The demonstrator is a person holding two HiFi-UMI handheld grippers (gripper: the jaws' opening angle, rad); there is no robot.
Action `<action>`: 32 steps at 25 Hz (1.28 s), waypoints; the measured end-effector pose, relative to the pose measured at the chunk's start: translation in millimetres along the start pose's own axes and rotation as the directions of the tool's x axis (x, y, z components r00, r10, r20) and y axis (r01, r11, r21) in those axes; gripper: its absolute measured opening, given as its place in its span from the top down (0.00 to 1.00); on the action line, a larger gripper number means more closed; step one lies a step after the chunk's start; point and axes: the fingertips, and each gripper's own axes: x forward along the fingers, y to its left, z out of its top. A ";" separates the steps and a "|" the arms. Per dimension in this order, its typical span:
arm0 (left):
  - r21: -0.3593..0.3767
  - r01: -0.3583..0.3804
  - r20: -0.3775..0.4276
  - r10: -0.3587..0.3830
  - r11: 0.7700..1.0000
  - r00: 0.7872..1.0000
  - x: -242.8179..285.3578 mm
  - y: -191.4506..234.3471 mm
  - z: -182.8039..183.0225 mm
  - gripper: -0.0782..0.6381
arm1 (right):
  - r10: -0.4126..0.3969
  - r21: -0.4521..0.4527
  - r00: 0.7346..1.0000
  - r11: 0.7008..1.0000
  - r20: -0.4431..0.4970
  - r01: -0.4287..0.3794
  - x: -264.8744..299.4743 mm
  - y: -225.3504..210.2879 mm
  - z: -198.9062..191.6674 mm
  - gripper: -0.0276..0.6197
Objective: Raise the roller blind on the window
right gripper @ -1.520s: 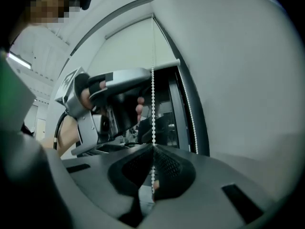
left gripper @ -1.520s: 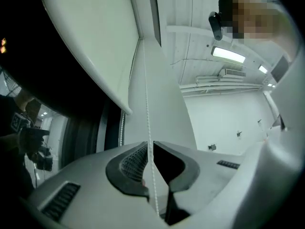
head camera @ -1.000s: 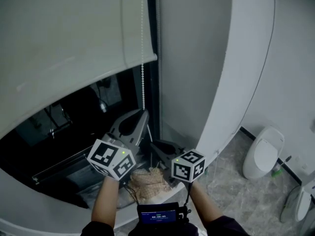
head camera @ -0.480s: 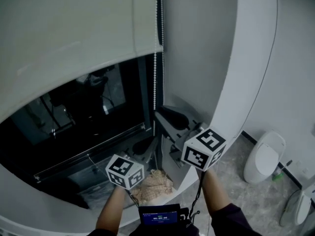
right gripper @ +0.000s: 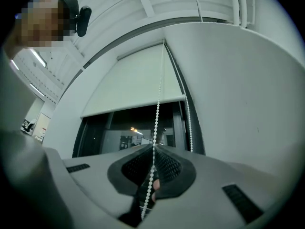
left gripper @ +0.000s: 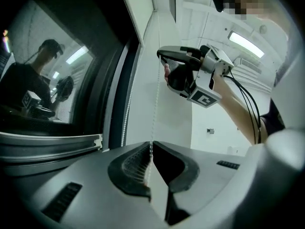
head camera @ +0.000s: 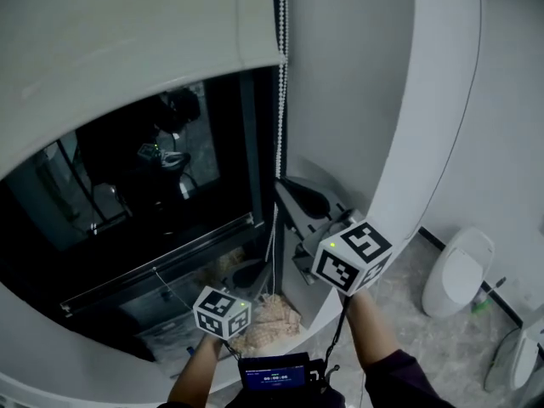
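The pale roller blind (head camera: pixel 127 41) covers the top of the dark window (head camera: pixel 127 194); its bottom edge also shows in the right gripper view (right gripper: pixel 128 89). A white bead chain (head camera: pixel 280 100) hangs along the window's right side. My right gripper (head camera: pixel 282 187) is shut on the chain (right gripper: pixel 158 104), at the jaw tips (right gripper: pixel 153 149). My left gripper (head camera: pixel 259 272) is lower down and shut on the same strand (left gripper: pixel 155 109), at its tips (left gripper: pixel 151 147). In the left gripper view the right gripper (left gripper: pixel 162 61) is above it. A second strand (right gripper: pixel 188 123) hangs free by the frame.
A white wall (head camera: pixel 357 100) runs right of the window. A tan woven bundle (head camera: pixel 270 317) lies on the sill below the grippers. A white toilet (head camera: pixel 457 270) stands on the marble floor at the right. The glass reflects a person (left gripper: pixel 43 80).
The left gripper has moved down along the chain and the right gripper has moved up onto it. The blind's bottom edge is higher, with more dark glass uncovered.
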 end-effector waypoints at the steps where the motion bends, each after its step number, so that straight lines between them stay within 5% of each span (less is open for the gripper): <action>1: -0.011 0.009 0.017 -0.009 1.000 1.000 -3.5 0.8 2.8 0.87 | -0.009 -0.002 1.000 1.000 0.004 0.009 -1.0 -1.8 -0.7 0.93; 5: -0.067 0.029 0.153 -0.018 0.997 0.988 -17.1 5.0 46.8 0.87 | -0.011 0.003 1.000 1.000 -0.014 0.011 -2.9 -4.3 -7.0 0.93; 15: 0.057 0.056 0.342 -0.072 0.997 0.937 -11.7 0.9 189.0 0.87 | -0.018 0.017 0.986 1.000 -0.164 0.021 -10.1 3.0 -92.1 0.93; 32: 0.090 0.059 0.353 -0.087 0.994 0.932 0.2 -12.9 211.2 0.88 | -0.004 0.058 0.973 0.998 -0.230 0.017 -41.2 8.3 -138.7 0.93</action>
